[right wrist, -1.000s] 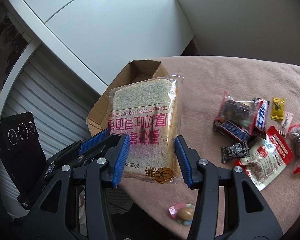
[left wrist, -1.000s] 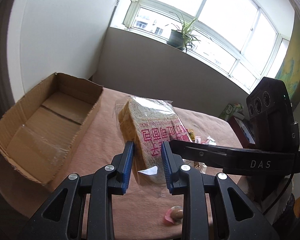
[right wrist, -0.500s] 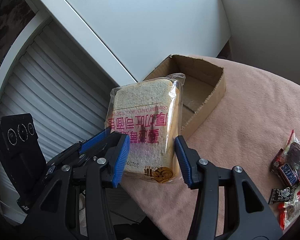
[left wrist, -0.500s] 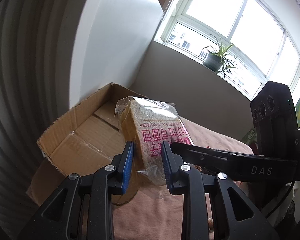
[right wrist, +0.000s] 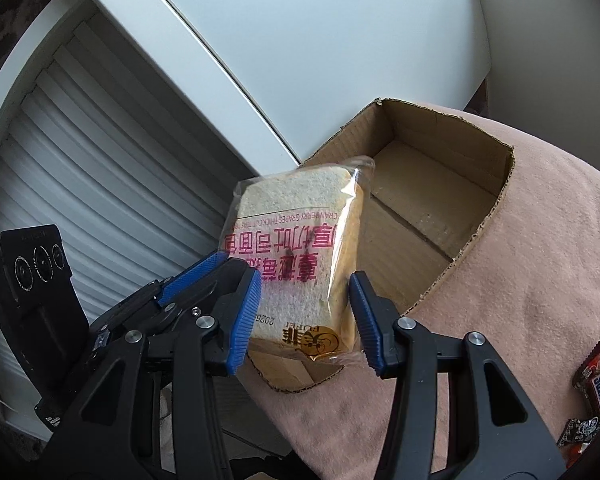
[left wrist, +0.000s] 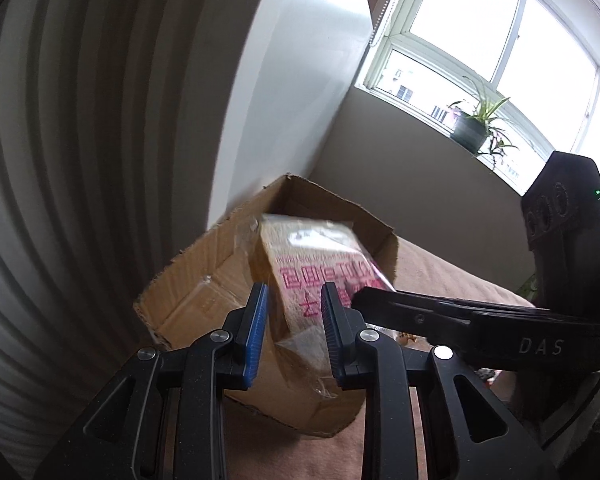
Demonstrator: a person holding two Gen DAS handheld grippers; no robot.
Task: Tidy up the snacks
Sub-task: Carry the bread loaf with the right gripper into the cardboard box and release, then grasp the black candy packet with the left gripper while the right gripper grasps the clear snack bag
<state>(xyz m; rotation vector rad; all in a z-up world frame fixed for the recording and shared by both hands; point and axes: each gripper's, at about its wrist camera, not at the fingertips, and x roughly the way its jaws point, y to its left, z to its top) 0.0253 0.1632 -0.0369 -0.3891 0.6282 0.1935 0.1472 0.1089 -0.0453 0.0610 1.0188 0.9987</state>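
Daylight enters through a multi-pane window (left wrist: 480,48) with a potted plant (left wrist: 474,130) on its sill. White wall panel (right wrist: 320,40) beside a ribbed roller shutter (right wrist: 100,184). Table covered in pinkish-brown cloth (right wrist: 540,280).

Each camera looks forward and downward along its own tool, close above the bench (right wrist: 540,240). Both views share the bread packet (left wrist: 320,264) and the cardboard box (right wrist: 440,184), seen from opposite sides.
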